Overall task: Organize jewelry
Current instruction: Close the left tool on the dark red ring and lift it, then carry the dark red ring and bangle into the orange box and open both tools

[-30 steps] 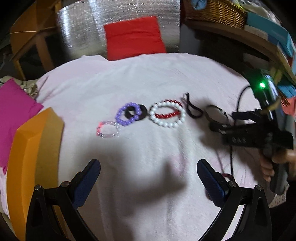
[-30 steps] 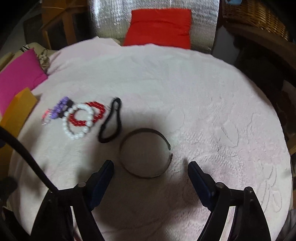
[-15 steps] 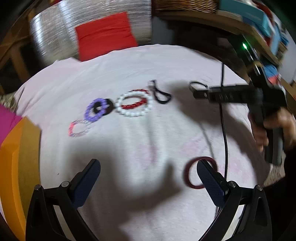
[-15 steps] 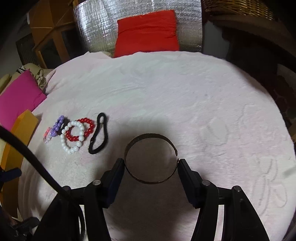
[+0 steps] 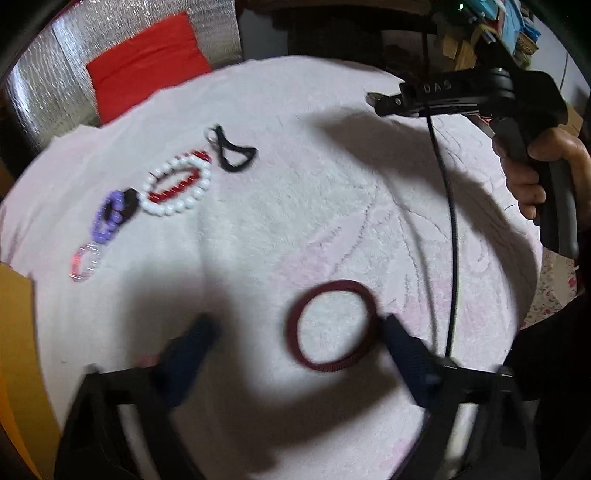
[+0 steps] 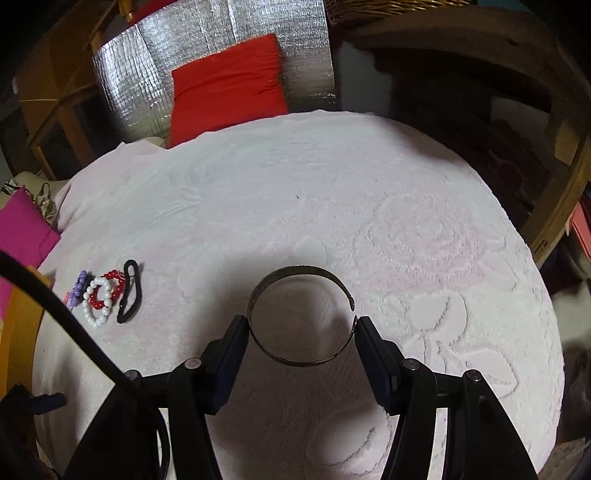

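My right gripper (image 6: 301,328) is shut on a thin bronze cuff bangle (image 6: 299,273) and holds it above the pale pink cloth (image 6: 332,192); it also shows raised at the right of the left wrist view (image 5: 373,99). My left gripper (image 5: 295,339) is open just above a dark red bangle (image 5: 332,328) that lies on the cloth near its right finger. A row of bracelets lies at the left: pink (image 5: 84,263), purple (image 5: 110,216), white pearl (image 5: 177,186) over red beads (image 5: 173,188), and a black hair tie (image 5: 232,151).
A red cushion (image 6: 229,85) leans on a silver foil panel (image 6: 221,33) behind the table. A magenta cushion (image 6: 22,232) and an orange box (image 5: 14,332) are at the left edge. A black cable (image 5: 448,206) hangs across the right side.
My right gripper has closed on the bronze cuff and lifted it off the cloth. My left gripper has swung right and down toward the dark red bangle.
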{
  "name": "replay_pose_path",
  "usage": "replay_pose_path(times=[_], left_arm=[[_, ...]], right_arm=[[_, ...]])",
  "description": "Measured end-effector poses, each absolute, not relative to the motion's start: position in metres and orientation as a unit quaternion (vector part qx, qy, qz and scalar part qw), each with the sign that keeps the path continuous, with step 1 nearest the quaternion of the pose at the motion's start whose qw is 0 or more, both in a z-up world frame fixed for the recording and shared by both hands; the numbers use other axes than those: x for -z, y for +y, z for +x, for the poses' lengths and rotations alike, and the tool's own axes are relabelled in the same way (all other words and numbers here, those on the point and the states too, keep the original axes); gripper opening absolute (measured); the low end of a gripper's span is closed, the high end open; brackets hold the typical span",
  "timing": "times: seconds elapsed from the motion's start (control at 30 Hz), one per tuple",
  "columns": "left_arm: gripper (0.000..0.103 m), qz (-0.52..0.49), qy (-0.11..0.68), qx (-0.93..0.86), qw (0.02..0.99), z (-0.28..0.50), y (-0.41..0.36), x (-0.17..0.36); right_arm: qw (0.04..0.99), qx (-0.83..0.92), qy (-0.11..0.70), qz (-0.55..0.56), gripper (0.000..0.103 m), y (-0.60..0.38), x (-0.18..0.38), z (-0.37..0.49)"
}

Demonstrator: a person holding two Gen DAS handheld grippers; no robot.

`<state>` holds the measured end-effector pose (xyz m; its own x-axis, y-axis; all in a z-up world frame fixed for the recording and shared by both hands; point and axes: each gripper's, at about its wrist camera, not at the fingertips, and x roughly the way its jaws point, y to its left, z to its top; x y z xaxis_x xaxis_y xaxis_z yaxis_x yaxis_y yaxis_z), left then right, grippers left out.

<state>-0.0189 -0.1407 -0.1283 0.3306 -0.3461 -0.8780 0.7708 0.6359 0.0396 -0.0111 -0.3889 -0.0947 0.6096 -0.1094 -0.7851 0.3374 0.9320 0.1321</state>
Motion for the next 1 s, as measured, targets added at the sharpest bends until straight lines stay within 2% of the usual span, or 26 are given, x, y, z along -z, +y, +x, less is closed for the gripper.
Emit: replay_pose_path(times=[0.07, 0.1, 0.17, 0.23, 0.27, 0.3, 0.4, 0.57, 0.73, 1.0], left_arm=[[0.082, 0.227, 0.45, 0.357, 0.787, -0.016, -0.144, 0.129], [0.077, 0.227, 0.446, 0.362, 0.786, -0.016, -0.146, 0.128], [0.06, 0.216, 0.44, 0.367, 0.79, -0.013, -0.144, 0.124], [0.031, 0.201, 0.439, 0.369, 0.794, -0.008, -0.14, 0.12], [0.025, 0.193, 0.441, 0.373, 0.794, -0.005, -0.138, 0.119], [0.014, 0.183, 0.445, 0.378, 0.791, -0.001, -0.135, 0.118], [0.01, 0.17, 0.445, 0.384, 0.791, -0.001, -0.127, 0.113], [0.009, 0.158, 0.424, 0.369, 0.812, 0.01, -0.111, 0.107], [0.009, 0.131, 0.389, 0.333, 0.849, 0.014, -0.081, 0.079], [0.009, 0.052, 0.334, 0.2, 0.92, 0.027, 0.016, 0.03]], right_arm=[[0.888, 0.123, 0.423, 0.134, 0.063, -0.385, 0.093, -0.009], [0.889, 0.12, 0.422, 0.134, 0.063, -0.383, 0.092, -0.008], [0.892, 0.115, 0.417, 0.133, 0.063, -0.377, 0.09, -0.009], [0.897, 0.108, 0.408, 0.134, 0.063, -0.37, 0.085, -0.008], [0.898, 0.105, 0.406, 0.136, 0.063, -0.367, 0.085, -0.006], [0.9, 0.101, 0.402, 0.138, 0.063, -0.364, 0.083, -0.006], [0.904, 0.092, 0.395, 0.137, 0.063, -0.353, 0.078, -0.004], [0.909, 0.069, 0.39, 0.127, 0.063, -0.328, 0.073, 0.0], [0.917, 0.033, 0.38, 0.117, 0.063, -0.295, 0.068, 0.007], [0.933, -0.067, 0.347, 0.071, 0.063, -0.2, 0.054, 0.022]])
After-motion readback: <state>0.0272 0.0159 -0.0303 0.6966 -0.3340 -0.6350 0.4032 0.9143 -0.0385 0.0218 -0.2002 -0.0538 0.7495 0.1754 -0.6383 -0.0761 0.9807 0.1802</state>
